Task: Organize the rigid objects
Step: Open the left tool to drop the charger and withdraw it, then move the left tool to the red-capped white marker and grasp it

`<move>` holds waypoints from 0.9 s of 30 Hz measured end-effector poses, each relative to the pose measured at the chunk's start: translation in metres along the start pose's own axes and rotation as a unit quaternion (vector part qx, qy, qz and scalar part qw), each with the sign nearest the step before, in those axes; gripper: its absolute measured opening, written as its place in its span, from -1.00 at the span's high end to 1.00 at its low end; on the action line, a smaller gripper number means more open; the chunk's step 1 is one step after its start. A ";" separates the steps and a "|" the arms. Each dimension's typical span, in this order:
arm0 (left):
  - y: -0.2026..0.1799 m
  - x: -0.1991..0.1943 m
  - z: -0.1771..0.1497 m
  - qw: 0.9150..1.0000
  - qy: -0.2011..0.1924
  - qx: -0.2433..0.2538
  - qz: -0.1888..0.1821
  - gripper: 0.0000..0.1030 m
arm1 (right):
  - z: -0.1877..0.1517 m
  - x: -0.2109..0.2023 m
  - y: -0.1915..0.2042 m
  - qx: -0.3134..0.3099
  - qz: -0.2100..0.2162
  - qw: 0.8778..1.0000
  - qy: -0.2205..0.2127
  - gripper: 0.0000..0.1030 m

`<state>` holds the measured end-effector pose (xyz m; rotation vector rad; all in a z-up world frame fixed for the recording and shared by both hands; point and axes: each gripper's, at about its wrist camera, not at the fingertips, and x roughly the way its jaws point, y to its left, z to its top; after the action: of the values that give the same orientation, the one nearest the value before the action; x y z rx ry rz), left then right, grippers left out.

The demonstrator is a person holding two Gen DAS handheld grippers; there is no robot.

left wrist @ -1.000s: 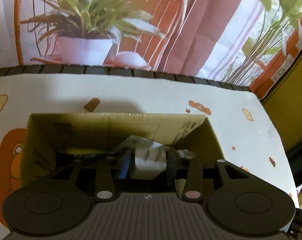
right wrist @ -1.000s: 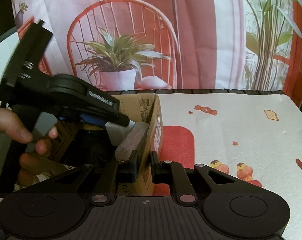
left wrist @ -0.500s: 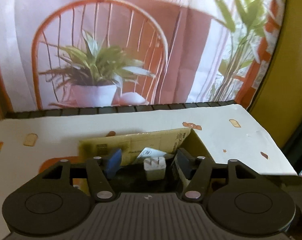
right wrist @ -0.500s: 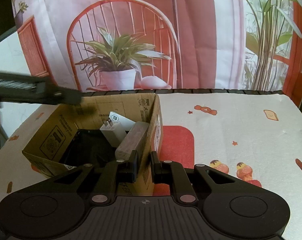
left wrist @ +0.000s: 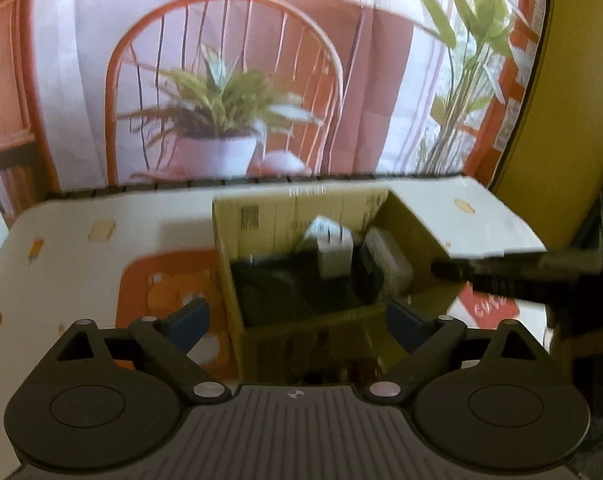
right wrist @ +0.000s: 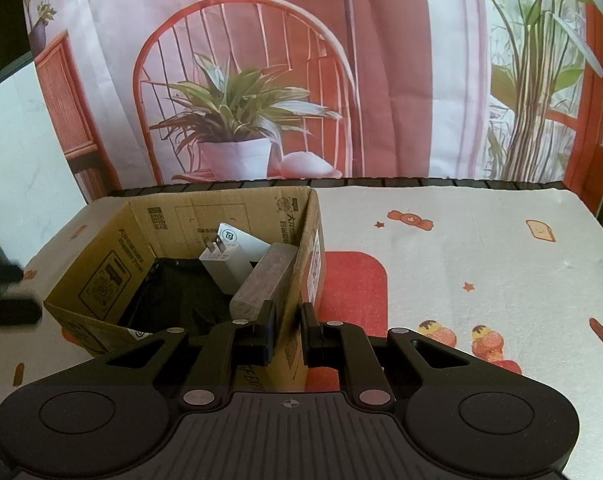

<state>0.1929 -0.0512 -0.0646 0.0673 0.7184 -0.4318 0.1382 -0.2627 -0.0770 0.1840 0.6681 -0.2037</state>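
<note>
An open cardboard box (right wrist: 113, 264) stands on the table; it also shows in the left wrist view (left wrist: 261, 216). Inside lie a white plug charger (right wrist: 221, 260), a grey rectangular case (right wrist: 265, 276) leaning on the right wall, and a dark item on the floor of the box. The charger shows in the left wrist view (left wrist: 333, 248) too. My right gripper (right wrist: 287, 326) is shut on the box's right wall. My left gripper (left wrist: 297, 320) is open and empty, pulled back in front of the box's near wall.
The table is covered by a white cloth (right wrist: 481, 248) with red patches and small food prints. A printed backdrop (right wrist: 241, 80) with a chair and potted plant hangs behind the far edge. The left gripper's dark body (right wrist: 1, 296) shows at the left edge.
My left gripper let go of the white charger inside the box, opened wide and drew back up and out of the box. The right gripper has kept its hold on the box wall.
</note>
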 end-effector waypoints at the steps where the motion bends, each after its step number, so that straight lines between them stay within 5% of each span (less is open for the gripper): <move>1: 0.000 0.001 -0.005 1.000 0.009 -0.004 -0.001 -0.89 | 0.000 0.000 0.000 0.000 0.000 1.000 0.000 0.76; 7: -0.006 0.007 -0.031 0.999 0.049 -0.013 -0.002 -0.90 | 0.000 0.000 0.001 -0.001 0.000 1.000 0.000 0.76; 20: -0.031 0.011 -0.046 0.998 0.059 0.034 -0.013 -0.88 | 0.000 0.002 0.001 -0.002 0.000 1.000 0.002 0.74; 23: -0.045 0.012 -0.050 0.996 0.061 0.063 -0.030 -0.67 | -0.001 0.001 0.002 -0.003 0.000 1.000 0.001 0.75; 27: -0.055 0.017 -0.053 0.991 0.070 0.090 -0.066 0.13 | 0.000 0.001 0.002 -0.003 0.000 1.000 0.001 0.76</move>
<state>0.1489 -0.0968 -0.1113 0.2227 0.8244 -0.6221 0.1393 -0.2611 -0.0779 0.1789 0.6713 -0.2008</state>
